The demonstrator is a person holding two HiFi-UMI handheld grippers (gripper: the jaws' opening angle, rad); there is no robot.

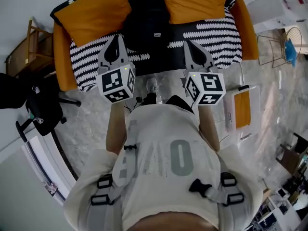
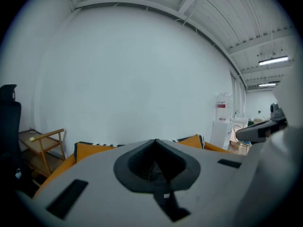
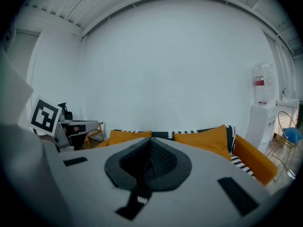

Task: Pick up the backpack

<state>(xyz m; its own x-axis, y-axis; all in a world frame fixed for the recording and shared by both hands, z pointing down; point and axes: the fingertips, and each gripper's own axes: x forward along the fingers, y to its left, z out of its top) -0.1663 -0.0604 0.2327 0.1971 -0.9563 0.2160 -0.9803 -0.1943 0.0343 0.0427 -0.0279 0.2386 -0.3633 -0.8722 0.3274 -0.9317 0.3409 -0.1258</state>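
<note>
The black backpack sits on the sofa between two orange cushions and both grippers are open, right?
No: the left gripper and right gripper are shut, jaws together in each gripper view. The backpack does sit between the orange cushions.

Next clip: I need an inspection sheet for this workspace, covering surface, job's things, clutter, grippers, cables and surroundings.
Surface: orange sofa with a black-and-white throw.
Job's things: black backpack on the sofa between two orange cushions, not held.
Clutter: white-and-orange box on the floor.
Grippers: left hand-held gripper and right hand-held gripper both shut and empty, short of the backpack.
Cables: nothing seen.
Surroundings: office chair, wooden chair, wire chair, water dispenser.
</note>
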